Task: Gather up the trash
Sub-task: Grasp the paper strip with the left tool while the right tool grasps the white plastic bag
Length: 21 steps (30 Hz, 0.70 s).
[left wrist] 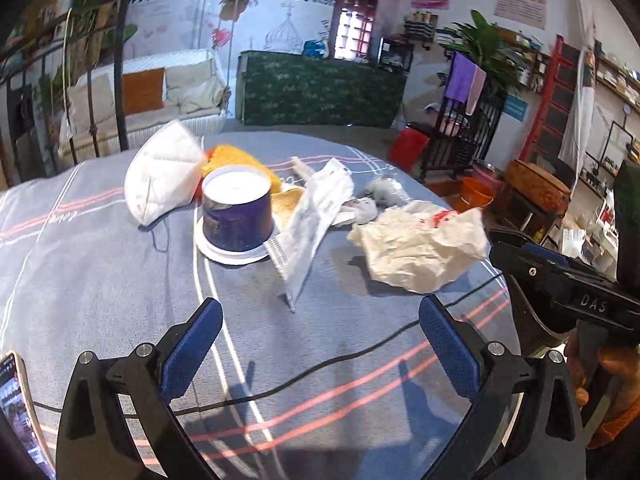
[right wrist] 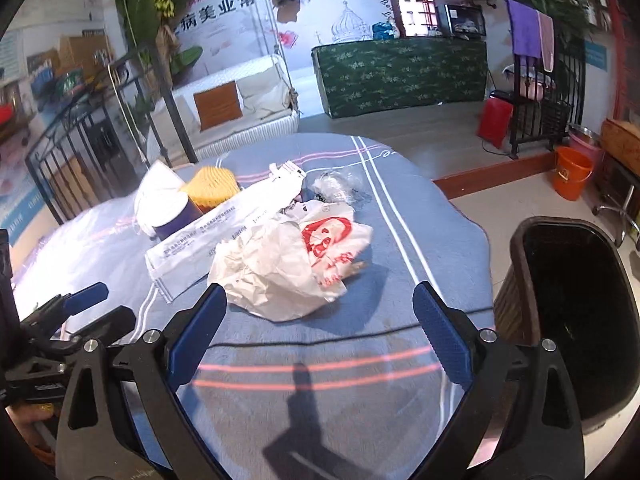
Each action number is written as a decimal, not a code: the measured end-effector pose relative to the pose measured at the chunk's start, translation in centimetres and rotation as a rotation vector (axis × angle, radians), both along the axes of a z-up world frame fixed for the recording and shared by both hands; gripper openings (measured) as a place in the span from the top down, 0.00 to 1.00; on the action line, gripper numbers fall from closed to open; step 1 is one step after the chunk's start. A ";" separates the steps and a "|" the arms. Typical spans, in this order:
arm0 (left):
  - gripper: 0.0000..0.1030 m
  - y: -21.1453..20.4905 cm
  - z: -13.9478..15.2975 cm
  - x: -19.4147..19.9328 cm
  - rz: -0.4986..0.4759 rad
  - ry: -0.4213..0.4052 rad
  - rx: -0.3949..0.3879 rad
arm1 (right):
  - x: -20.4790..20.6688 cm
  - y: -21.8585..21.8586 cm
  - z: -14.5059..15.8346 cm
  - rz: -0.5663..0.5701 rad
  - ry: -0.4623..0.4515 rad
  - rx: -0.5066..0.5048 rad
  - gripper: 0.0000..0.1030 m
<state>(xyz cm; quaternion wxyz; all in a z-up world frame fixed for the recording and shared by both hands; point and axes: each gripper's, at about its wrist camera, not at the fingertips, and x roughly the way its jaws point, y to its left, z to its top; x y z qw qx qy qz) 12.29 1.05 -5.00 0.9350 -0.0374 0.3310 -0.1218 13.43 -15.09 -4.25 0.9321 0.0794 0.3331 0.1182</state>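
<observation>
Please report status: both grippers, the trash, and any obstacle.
Left gripper and right gripper open, empty. Crumpled paper bag on table, nearest right gripper; bin on the right. Black cable lies across the approach.

Two low wrist views (shared table (left wrist: 120, 280))

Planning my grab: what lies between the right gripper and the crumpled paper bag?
Only bare tablecloth and a thin black cable before the bag, in the right wrist view.

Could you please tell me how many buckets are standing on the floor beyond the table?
1: an orange bucket stands on the floor right of the table, beyond the dark trash bin. A pink basin sits behind it; others may be hidden.
</observation>
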 end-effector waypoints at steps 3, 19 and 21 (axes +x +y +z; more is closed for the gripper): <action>0.06 0.9 -0.7 1.1 0.011 0.024 -0.010 | 1.7 0.7 -0.6 0.032 0.041 0.047 0.10; 0.57 1.8 -3.5 8.3 -0.041 0.165 -0.060 | 5.2 1.6 -3.0 0.068 0.140 0.218 0.58; 0.71 1.6 -3.3 7.8 -0.056 0.156 -0.057 | 4.7 1.6 -2.6 0.076 0.109 0.194 0.62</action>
